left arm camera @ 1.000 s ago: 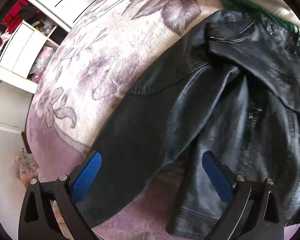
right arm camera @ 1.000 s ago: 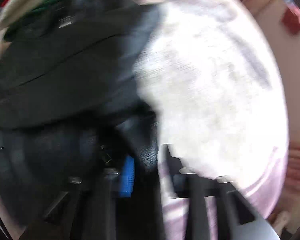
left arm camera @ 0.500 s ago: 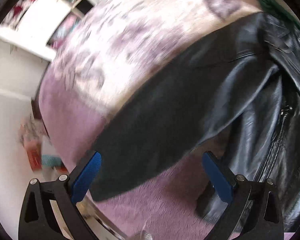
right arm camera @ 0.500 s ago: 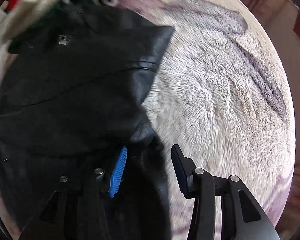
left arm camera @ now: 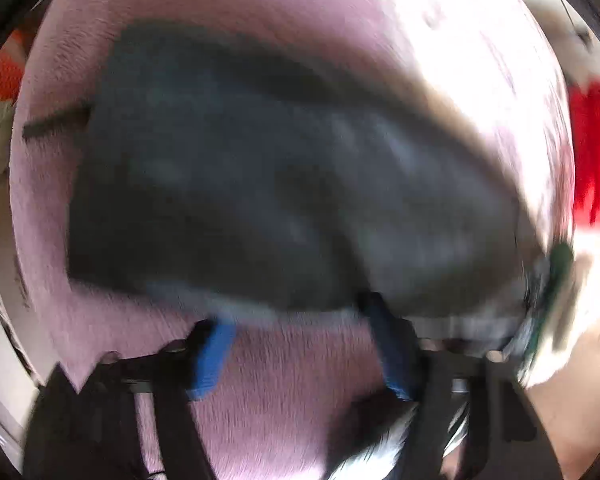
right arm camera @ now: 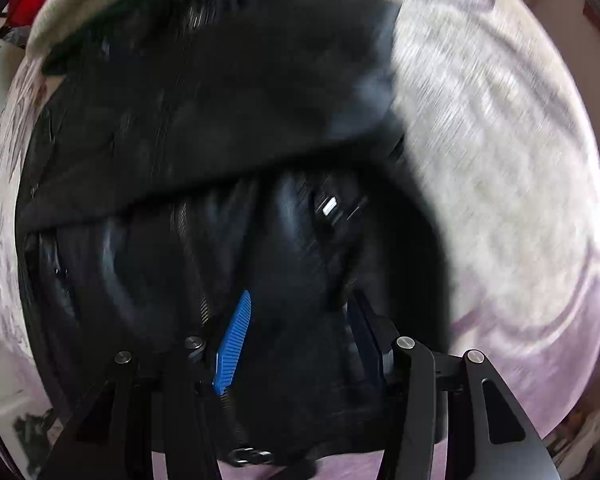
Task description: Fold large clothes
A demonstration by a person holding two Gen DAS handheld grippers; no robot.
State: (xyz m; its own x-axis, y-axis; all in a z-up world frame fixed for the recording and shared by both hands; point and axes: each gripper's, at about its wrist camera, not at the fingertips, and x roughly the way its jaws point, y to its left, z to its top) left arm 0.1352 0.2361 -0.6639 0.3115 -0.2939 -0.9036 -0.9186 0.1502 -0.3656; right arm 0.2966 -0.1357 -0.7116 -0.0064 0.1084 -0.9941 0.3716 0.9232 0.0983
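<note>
One black leather jacket (right arm camera: 228, 128) lies spread on one plush blanket (right arm camera: 500, 168), pale with mauve flower shapes and a mauve border, and we count two grippers over it, one seen from each wrist camera.

In the right wrist view, the right gripper (right arm camera: 296, 340) points down at the jacket. Its jaws are about half apart and opening, with a fold of the dark leather lying between them; whether the blue pads (right arm camera: 234, 344) press on the leather we cannot tell, though a gap shows beside the left pad. The jacket fills the left and middle of that view, a sleeve or panel folded across its far half, one small metal snap or buckle (right arm camera: 329, 205) glinting near the middle, and one zipper line (right arm camera: 192, 264) running toward the near edge. At the far left, a cream-and-green garment (right arm camera: 100, 12) lies just beyond the collar end.

The left wrist view is heavily blurred. There the left gripper (left arm camera: 300, 348) hangs over the mauve border of the blanket, its jaws at a middling width and closing, the jacket's edge (left arm camera: 260, 184) just beyond the fingertips and not clearly between them. One red shape (left arm camera: 596, 152) shows at the far right, too smeared to name.
</note>
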